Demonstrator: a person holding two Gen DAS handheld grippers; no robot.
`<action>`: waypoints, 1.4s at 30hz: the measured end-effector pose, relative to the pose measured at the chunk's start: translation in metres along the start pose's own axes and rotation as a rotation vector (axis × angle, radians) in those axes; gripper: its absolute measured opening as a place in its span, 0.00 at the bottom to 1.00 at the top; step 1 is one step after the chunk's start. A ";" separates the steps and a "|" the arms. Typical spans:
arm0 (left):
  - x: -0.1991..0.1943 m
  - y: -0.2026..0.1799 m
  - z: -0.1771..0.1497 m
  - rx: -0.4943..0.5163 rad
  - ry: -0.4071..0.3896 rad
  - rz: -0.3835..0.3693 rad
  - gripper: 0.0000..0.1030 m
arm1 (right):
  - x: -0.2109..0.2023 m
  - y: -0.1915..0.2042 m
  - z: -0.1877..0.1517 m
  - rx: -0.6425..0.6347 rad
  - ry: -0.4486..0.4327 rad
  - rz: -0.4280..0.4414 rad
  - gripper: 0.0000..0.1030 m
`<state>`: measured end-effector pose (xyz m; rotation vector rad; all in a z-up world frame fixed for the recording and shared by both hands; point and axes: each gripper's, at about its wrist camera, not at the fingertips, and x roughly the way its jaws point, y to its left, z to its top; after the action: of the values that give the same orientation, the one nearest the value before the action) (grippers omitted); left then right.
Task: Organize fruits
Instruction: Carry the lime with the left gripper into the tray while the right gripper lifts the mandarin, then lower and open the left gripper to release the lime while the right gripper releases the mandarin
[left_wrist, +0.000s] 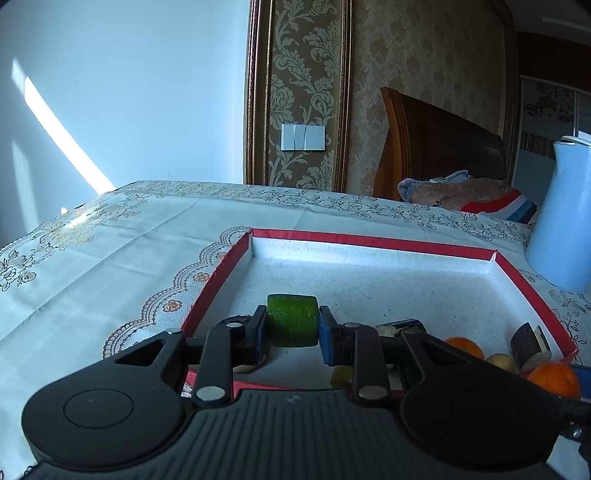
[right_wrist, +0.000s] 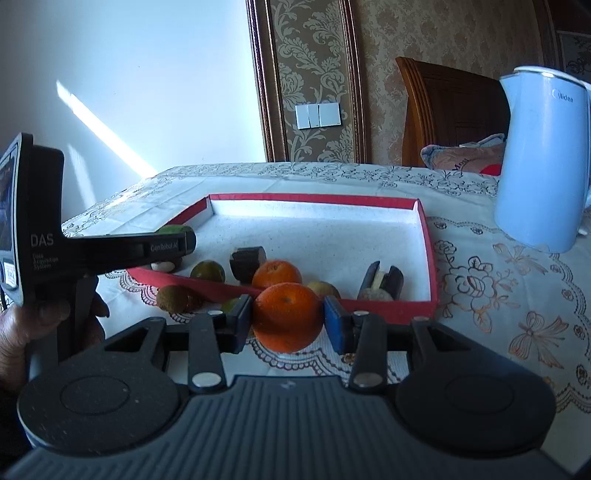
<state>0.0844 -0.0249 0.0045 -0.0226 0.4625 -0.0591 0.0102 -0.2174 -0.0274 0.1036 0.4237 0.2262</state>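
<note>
Nearest in the right wrist view, the right tool (right_wrist: 288, 321) holds an orange (right_wrist: 286, 317) between its two pads, squarely across the fruit's middle. The orange sits just outside the near wall of the red tray (right_wrist: 430, 236); whether it rests on the cloth-covered counter (right_wrist: 498, 314) or hangs just above it cannot be told.

The left tool (left_wrist: 292, 326) is closed on a green fruit (left_wrist: 291, 319), held over the near left part of the tray, inside the rim and clear of the floor as far as the view shows.

Left of the held orange, outside the tray's near wall, lies a brown fruit (right_wrist: 173, 298). Inside the tray, along its near edge, are a dark green round fruit (right_wrist: 208, 271), a second orange (right_wrist: 277, 274), a small pale fruit (right_wrist: 323, 288) and some dark wedge-shaped pieces (right_wrist: 380, 282). The far half of the tray is bare. Beyond the tray's right far corner stands a pale blue kettle (right_wrist: 539, 158).

Both tools appear to be mid-carry, each bringing a fruit to the tray. The next move probably calls for lifting the held orange over the near wall and setting it in open floor beyond the fruit crowded there, while the green fruit is lowered gently before its pads part. Round fruit may roll once released, so each should be let go low. The brown fruit would be left to collect.
</note>
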 end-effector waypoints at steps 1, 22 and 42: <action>0.001 0.000 0.000 -0.002 0.003 -0.004 0.27 | 0.001 0.002 0.005 -0.015 -0.012 -0.009 0.38; 0.021 -0.012 0.010 0.027 0.034 0.004 0.27 | 0.075 0.006 0.041 -0.031 0.000 -0.104 0.38; 0.036 -0.020 0.005 0.058 0.062 0.008 0.27 | 0.098 0.000 0.033 -0.010 0.026 -0.126 0.38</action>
<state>0.1176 -0.0468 -0.0060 0.0385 0.5232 -0.0654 0.1112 -0.1953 -0.0362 0.0636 0.4529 0.1060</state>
